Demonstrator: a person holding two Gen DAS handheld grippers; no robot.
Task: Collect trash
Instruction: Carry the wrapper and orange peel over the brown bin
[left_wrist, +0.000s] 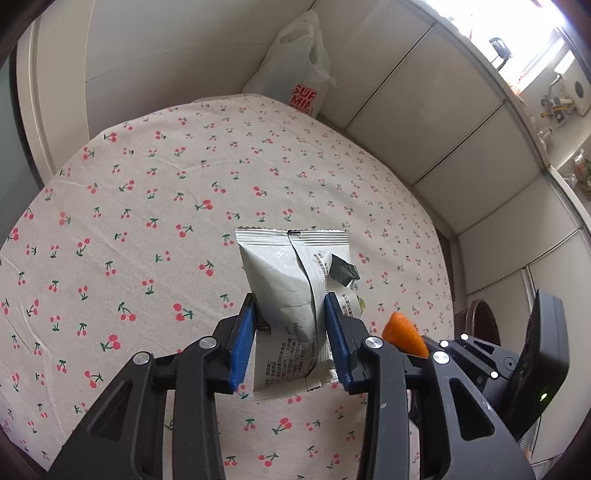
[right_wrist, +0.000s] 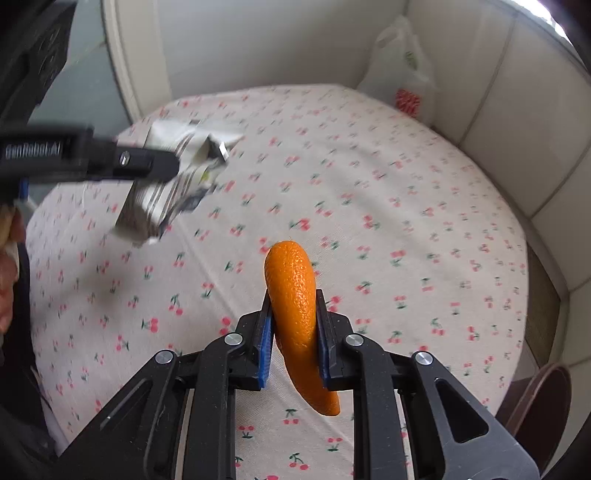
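**Right, both grippers loaded above the surface**

Your left gripper (left_wrist: 291, 325) is clamped on the grey snack wrapper (left_wrist: 291, 273), blue pads pressing both sides, lifting it over the cherry-print surface (left_wrist: 129, 206). Your right gripper (right_wrist: 293, 325) is closed narrow on a curved orange peel (right_wrist: 295, 302), also held off the cloth. A white plastic bag (left_wrist: 299, 66) sits in the far corner by the wall.

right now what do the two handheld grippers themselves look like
Both are matte black plastic linkages with triangular cut-outs and round silver pivot bolts. The left gripper and right gripper each have ribbed blue pads lining the jaws. In the right wrist view, the left gripper's side carries white "GenRobot.AI" lettering. In the left wrist view, the right gripper's black housing shows a small green light. No cables or sleeves are visible.
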